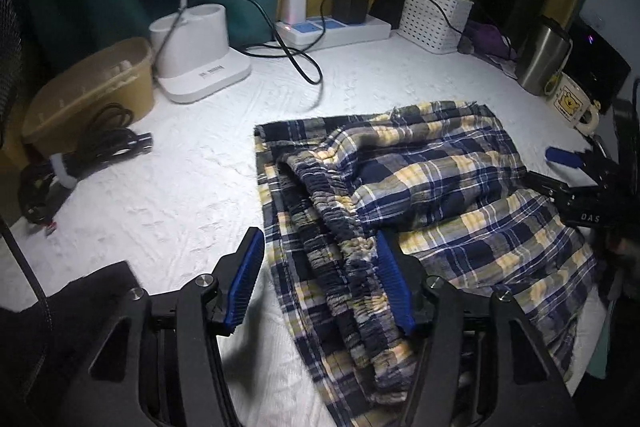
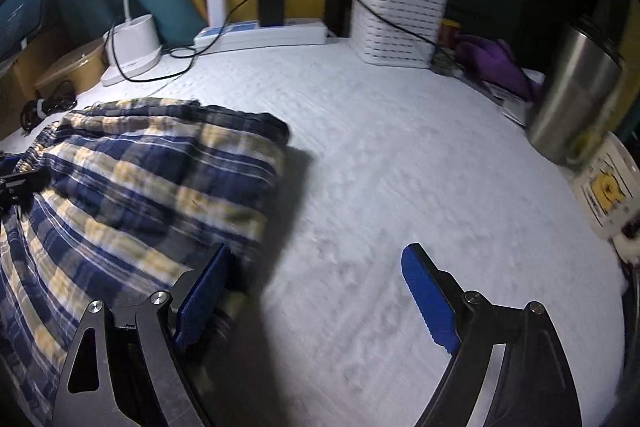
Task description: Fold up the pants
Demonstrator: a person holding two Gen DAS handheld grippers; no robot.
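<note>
The plaid pants [image 1: 432,183], blue, yellow and white, lie folded on the white table cover [image 1: 168,195]. Their gathered elastic waistband [image 1: 332,227] runs toward me between the blue pads of my left gripper [image 1: 320,267]. The jaws stand apart: the right pad touches the waistband, while the left pad is off the cloth's edge. My right gripper [image 2: 316,291] is open wide at the right edge of the pants [image 2: 152,179]. Its left finger is over the cloth and only bare table cover lies between its pads. It also shows in the left wrist view as the right gripper [image 1: 560,173].
Along the back stand a brown tub [image 1: 92,95], a white lamp base [image 1: 200,59], a power strip [image 1: 332,29] with chargers and a white basket [image 1: 436,15]. A steel tumbler [image 2: 576,91] and a mug [image 2: 608,187] stand at right. Black cables [image 1: 80,155] lie at left.
</note>
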